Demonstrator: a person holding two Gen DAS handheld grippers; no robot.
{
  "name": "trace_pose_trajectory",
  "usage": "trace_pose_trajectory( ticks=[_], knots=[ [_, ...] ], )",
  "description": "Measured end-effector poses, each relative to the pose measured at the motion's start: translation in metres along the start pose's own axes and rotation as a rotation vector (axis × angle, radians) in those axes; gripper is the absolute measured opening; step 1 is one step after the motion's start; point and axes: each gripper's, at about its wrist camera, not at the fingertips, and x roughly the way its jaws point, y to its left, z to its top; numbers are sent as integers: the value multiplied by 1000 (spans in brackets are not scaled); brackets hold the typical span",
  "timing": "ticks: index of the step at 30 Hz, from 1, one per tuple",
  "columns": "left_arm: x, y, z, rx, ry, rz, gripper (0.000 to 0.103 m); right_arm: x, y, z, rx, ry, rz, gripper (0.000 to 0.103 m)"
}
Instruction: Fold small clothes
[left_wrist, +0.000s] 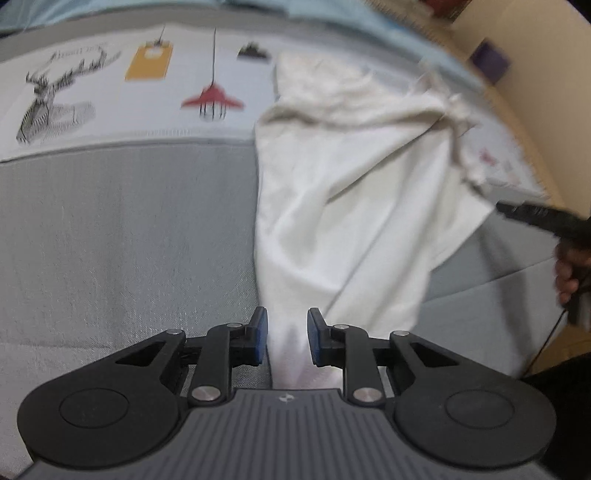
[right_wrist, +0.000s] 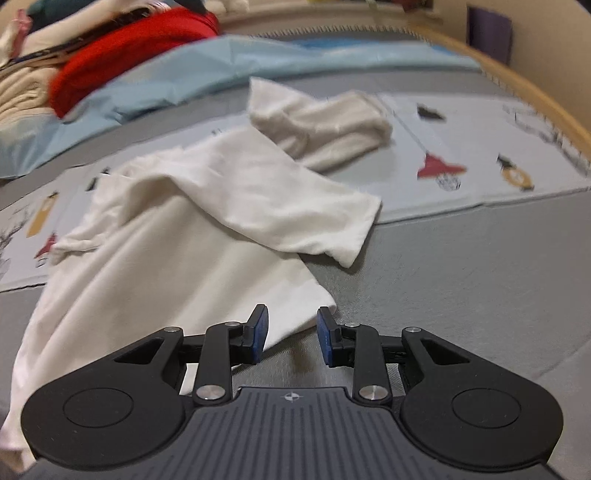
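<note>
Left gripper (left_wrist: 287, 338) stood over near hem of white T-shirt (left_wrist: 354, 206), jaws parted, cloth between pads but not pinched; pointed steeply down at grey bedcover (left_wrist: 122, 229). Risk judged: closing now could catch only one layer, or bedcover with it, skewing fold.

T-shirt lay crumpled on bed, one sleeve (right_wrist: 295, 206) flopped across body, towards folded cream cloth (right_wrist: 325, 125).

Right gripper (right_wrist: 291, 339) angled down at shirt's corner, jaws apart, holding nothing; corner could slip out sideways. Person's hand (left_wrist: 570, 266) gripped its handle.

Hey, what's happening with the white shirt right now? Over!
Left gripper open, straddling hem. Right gripper open at corner. White shirt rumpled, unfolded. Cream cloth lies beyond it.
</note>
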Motion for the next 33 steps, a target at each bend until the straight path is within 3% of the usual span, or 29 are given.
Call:
trace_pose_trajectory(
  ticks=[4,8,10,11,12,15,17,20,23,27,33],
  knots=[
    [25,-6,7,-8,85,46,34,32,-1,6,26,54,-10,35],
    [41,-8,6,25,139,52,34,48,8,5,-46,76,-29,38],
    [49,-14,7,69,159,70,34,47,14,4,-90,67,-39,27],
    [50,-15,4,87,166,84,33,46,14,4,-94,70,-23,6],
    [52,-13,3,100,173,94,33,42,11,4,-79,71,1,5],
    [52,-13,2,126,162,115,10,25,1,5,-61,52,37,4],
    [47,-11,0,122,139,114,3,8,-6,5,-64,28,61,4],
    [35,-9,-2,128,92,116,2,-22,-24,-1,-84,11,81,4],
    [22,-5,-5,131,56,124,2,-46,-50,-17,-104,86,157,3],
    [8,-3,-13,162,36,149,2,-71,-72,-58,-227,221,234,3],
    [11,-13,-27,265,134,134,2,-85,-75,-101,-336,445,297,3]
  ],
)
